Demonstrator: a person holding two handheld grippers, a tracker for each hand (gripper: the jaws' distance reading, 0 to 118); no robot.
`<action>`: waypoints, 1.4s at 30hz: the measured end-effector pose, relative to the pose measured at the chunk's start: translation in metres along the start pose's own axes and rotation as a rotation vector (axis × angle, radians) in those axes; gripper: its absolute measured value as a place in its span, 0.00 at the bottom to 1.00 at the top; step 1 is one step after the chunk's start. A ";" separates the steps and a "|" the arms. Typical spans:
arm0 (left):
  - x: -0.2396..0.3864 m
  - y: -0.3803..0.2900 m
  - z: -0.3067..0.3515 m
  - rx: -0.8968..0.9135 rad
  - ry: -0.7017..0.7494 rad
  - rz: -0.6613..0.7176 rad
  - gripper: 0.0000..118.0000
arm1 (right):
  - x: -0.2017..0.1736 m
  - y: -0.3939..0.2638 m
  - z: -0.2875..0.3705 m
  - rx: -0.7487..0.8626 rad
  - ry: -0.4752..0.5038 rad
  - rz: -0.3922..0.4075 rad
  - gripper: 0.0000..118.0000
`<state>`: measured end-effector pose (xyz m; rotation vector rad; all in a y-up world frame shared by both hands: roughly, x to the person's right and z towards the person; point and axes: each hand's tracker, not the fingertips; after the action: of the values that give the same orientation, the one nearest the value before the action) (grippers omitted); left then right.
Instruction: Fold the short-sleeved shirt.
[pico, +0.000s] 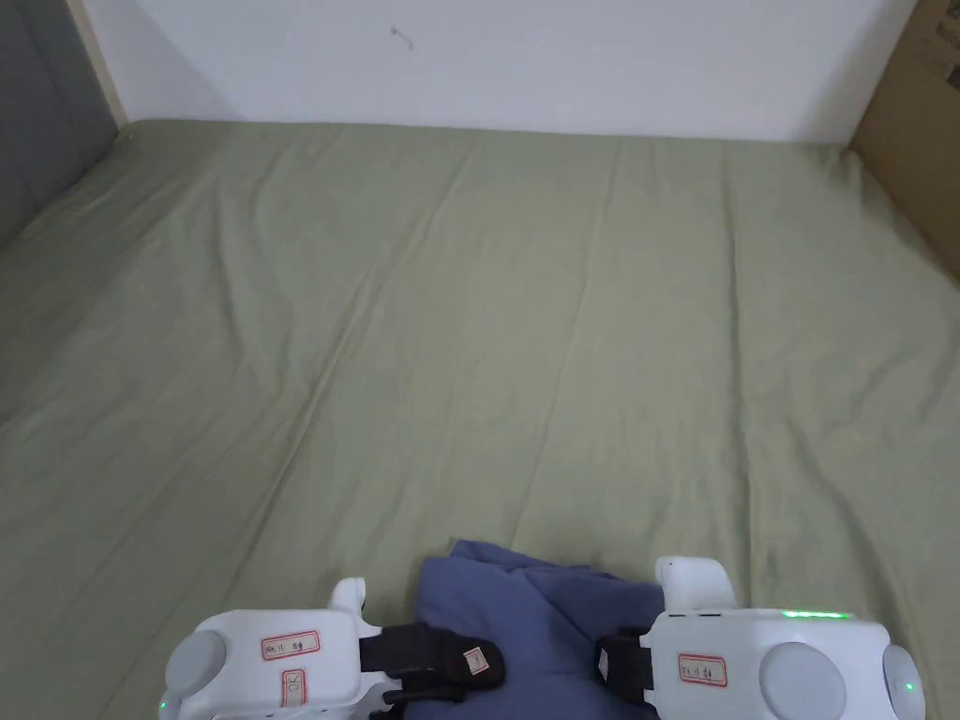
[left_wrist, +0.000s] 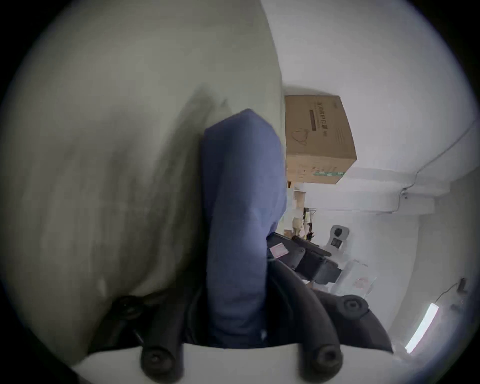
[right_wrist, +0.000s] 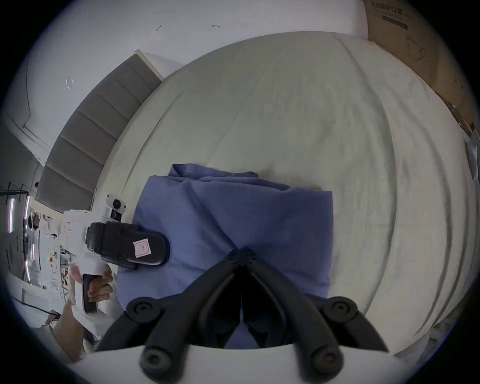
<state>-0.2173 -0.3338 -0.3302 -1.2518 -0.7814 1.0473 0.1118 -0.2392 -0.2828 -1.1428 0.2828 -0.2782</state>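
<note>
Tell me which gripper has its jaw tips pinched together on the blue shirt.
The right gripper: its tips meet on the shirt. The left gripper lies flat at the shirt's left edge; its grip is unclear.

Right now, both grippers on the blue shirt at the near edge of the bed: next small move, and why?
Probably carry the near edge away from the person in one even motion. The blue shirt lies bunched and partly folded on the green sheet, which is bare beyond it. The right gripper is pinched shut on the cloth; the left gripper lies at the shirt's other side, its grip unclear.
</note>
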 end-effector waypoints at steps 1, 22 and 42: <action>0.002 0.002 0.001 -0.010 0.025 -0.042 0.16 | -0.001 0.001 0.001 0.000 0.006 -0.005 0.00; 0.041 0.154 0.254 0.020 1.177 -0.354 0.16 | -0.014 0.033 0.000 0.037 -0.004 0.010 0.00; 0.067 0.126 0.290 0.244 1.070 -0.222 0.11 | -0.002 0.021 -0.005 0.017 0.024 -0.027 0.00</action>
<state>-0.4834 -0.1666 -0.4073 -1.2506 0.0451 0.1796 0.1095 -0.2339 -0.3042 -1.1278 0.2859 -0.3184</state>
